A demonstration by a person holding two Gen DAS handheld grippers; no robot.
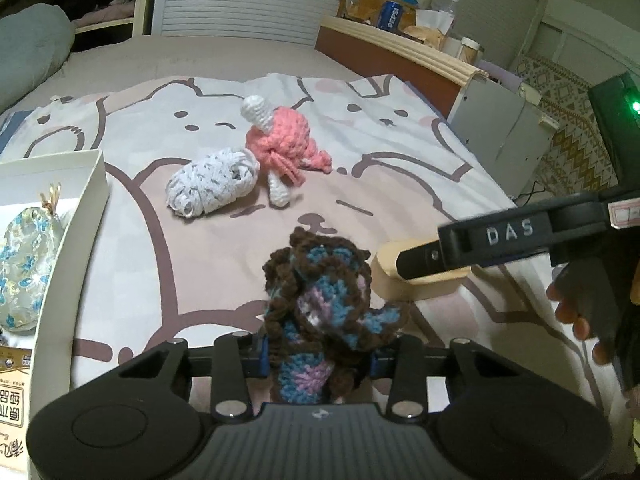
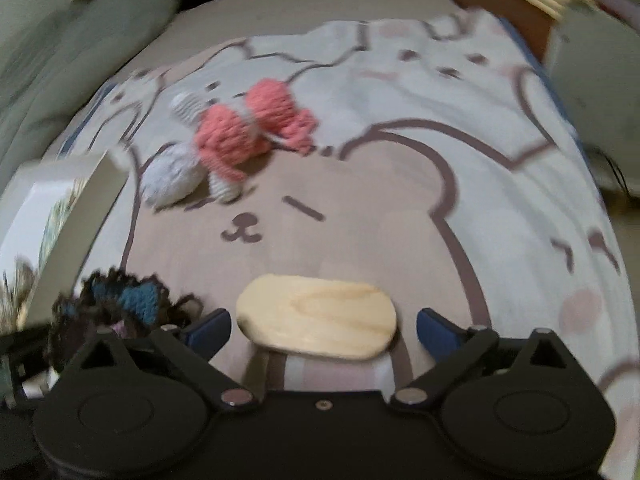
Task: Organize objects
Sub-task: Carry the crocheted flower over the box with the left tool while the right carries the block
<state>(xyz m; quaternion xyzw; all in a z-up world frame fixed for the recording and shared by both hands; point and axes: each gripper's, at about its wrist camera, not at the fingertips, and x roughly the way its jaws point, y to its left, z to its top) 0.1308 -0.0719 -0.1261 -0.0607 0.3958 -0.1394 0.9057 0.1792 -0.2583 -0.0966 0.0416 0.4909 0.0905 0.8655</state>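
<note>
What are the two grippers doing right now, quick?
Left gripper: shut on the brown and blue crochet piece.
Right gripper: open, straddling the wooden block, not gripping.

The white box left of the brown-and-blue crochet piece is cut off by the picture's edge, and the right wrist view is motion-blurred throughout.
</note>
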